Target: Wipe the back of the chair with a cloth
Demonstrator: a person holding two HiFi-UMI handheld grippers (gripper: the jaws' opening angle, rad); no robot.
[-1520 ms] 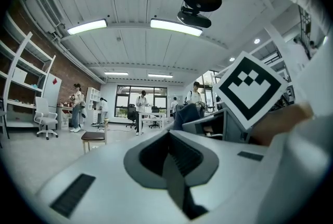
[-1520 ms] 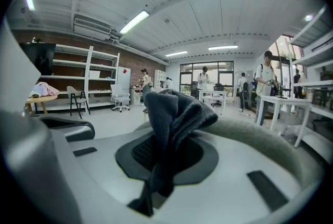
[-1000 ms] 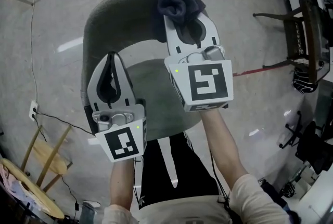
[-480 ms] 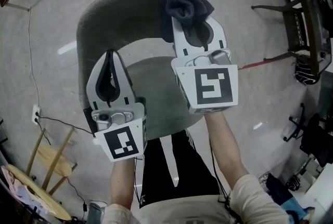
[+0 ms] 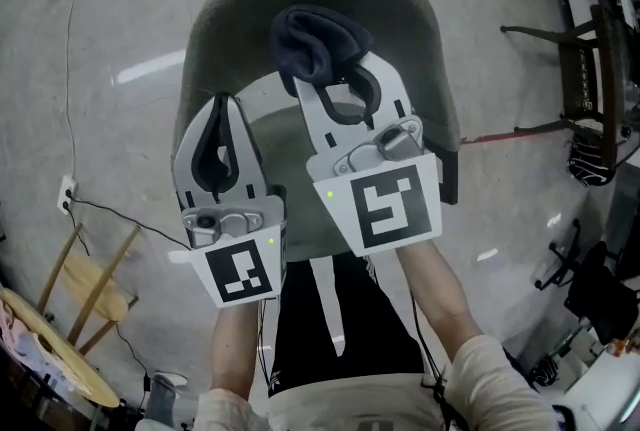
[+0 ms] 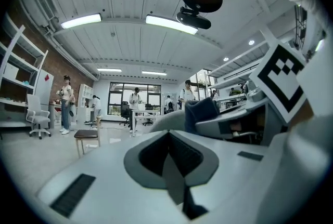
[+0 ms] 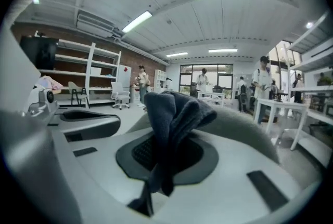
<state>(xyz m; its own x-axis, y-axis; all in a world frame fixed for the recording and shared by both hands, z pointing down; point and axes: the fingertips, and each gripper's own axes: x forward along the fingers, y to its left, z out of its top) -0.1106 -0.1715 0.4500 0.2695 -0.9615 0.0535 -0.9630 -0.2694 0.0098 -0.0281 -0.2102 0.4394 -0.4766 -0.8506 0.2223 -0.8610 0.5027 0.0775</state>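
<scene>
pinching the cloth (image 5: 312,39) in its jaws, right gripper (image 5: 335,84) sits at the chair back (image 5: 405,9) rim; left gripper (image 5: 222,109) jaws pressed together, open floor (image 5: 100,29) beyond that edge.

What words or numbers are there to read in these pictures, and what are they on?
No words, letters or numbers can be read anywhere.
The left square marker on the left hand-held gripper and the right square marker on the right hand-held gripper are black-and-white patterns, not writing.
The cloth shows no label.
</scene>
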